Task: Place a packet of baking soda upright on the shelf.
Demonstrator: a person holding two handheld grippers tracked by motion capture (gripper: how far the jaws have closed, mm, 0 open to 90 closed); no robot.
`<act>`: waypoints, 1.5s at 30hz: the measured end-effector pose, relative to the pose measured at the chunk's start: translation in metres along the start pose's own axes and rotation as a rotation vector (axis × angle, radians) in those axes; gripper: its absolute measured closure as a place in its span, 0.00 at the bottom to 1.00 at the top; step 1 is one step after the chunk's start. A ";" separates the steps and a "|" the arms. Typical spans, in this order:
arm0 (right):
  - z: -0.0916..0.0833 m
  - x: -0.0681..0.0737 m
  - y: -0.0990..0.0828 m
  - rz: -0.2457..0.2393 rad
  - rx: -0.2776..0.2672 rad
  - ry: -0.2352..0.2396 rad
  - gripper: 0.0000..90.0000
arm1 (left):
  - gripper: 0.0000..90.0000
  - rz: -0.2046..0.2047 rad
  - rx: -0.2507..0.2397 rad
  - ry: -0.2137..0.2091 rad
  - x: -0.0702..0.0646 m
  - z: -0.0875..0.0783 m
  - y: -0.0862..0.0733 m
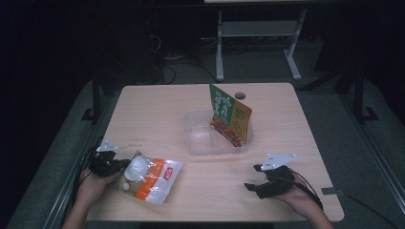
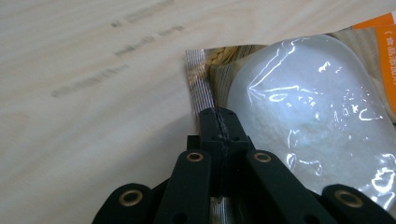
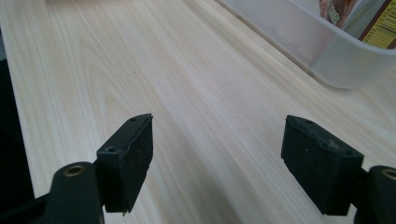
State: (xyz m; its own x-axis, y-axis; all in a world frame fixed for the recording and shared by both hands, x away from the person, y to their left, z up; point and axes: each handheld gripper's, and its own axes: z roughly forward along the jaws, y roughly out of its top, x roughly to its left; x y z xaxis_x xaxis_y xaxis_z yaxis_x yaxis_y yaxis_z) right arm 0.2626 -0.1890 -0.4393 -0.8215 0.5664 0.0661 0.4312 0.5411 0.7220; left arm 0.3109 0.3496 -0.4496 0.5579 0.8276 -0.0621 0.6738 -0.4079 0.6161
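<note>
Left gripper (image 1: 111,164): fingers (image 2: 218,128) pinched fully together on the crimped seal edge of the rice pouch (image 1: 149,178), probably so the flat pack can be dragged or lifted toward the clear tub (image 1: 216,143). Pouch lies on the table (image 1: 157,109), near-left of the tub, which already props 1 green-and-orange packet (image 1: 230,114) upright. Right gripper (image 1: 263,179), near-right of the tub: fingers (image 3: 130,154) spread wide, holding nothing, apparently on standby.

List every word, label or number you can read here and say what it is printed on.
None can be read for certain.
Orange-and-clear pouch: red logo and white characters on the orange band, too blurred.
Green-and-orange packet in the clear tub: white characters too small; a barcode, digits unreadable.
Table: faint grey print, blurred.
</note>
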 end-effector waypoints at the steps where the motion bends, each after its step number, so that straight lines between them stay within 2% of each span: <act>1: 0.000 0.000 0.000 0.000 -0.001 -0.001 0.27 | 1.00 0.002 0.002 0.001 -0.002 -0.002 -0.003; 4: -0.001 0.000 0.000 0.006 0.003 -0.001 0.27 | 1.00 -0.019 -0.003 -0.004 -0.005 -0.010 -0.012; 9: 0.001 0.001 0.000 -0.003 0.005 0.002 0.27 | 1.00 -0.016 -0.016 -0.029 -0.011 -0.013 -0.018; 11: 0.003 0.002 0.002 -0.003 0.008 0.004 0.27 | 1.00 0.013 -0.018 -0.040 -0.013 -0.010 -0.015; 15: 0.004 0.002 0.003 -0.009 0.008 0.009 0.27 | 1.00 0.026 -0.018 -0.058 -0.015 -0.004 -0.010; 18: 0.004 0.002 0.002 -0.007 0.011 0.009 0.27 | 1.00 0.043 -0.010 -0.082 -0.022 -0.001 -0.006; 19: 0.004 0.001 0.002 -0.002 0.010 0.009 0.27 | 1.00 0.039 -0.006 -0.110 -0.029 0.000 -0.006; 22: 0.002 0.001 0.001 -0.001 0.008 0.007 0.27 | 1.00 0.059 0.000 -0.132 -0.039 0.001 -0.004; 24: 0.002 0.001 0.001 -0.003 0.009 0.006 0.27 | 1.00 0.054 0.008 -0.155 -0.046 0.002 -0.003; 28: 0.001 0.002 0.001 -0.002 0.005 0.004 0.27 | 1.00 0.062 0.020 -0.175 -0.060 0.002 -0.002; 29: 0.001 0.002 0.001 -0.002 0.005 0.004 0.27 | 1.00 0.062 0.020 -0.175 -0.060 0.002 -0.002; 35: 0.000 0.001 0.000 0.005 0.004 0.005 0.27 | 1.00 0.068 0.027 -0.240 -0.080 0.000 -0.008; 37: 0.000 0.002 0.000 0.003 0.006 0.005 0.27 | 1.00 0.068 0.020 -0.250 -0.083 0.001 -0.007; 38: 0.000 0.002 0.001 0.003 0.007 0.005 0.27 | 1.00 0.083 0.029 -0.259 -0.085 0.002 -0.006; 39: 0.000 0.002 0.001 0.003 0.007 0.005 0.27 | 1.00 0.075 0.025 -0.284 -0.093 0.005 -0.004; 42: 0.000 0.002 0.001 0.002 0.006 0.004 0.27 | 1.00 0.092 0.024 -0.295 -0.100 0.008 -0.002; 43: -0.001 0.002 0.000 0.004 0.004 0.002 0.27 | 1.00 0.105 0.030 -0.310 -0.108 0.010 0.000; 45: -0.002 0.002 0.000 0.007 0.000 -0.001 0.27 | 1.00 0.120 0.033 -0.326 -0.115 0.013 0.003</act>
State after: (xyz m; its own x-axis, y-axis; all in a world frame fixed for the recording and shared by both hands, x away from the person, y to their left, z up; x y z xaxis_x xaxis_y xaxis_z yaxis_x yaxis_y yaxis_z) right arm 0.2608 -0.1892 -0.4376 -0.8181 0.5708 0.0701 0.4366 0.5372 0.7216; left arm 0.2548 0.2478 -0.4511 0.7558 0.6085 -0.2420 0.6067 -0.5116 0.6085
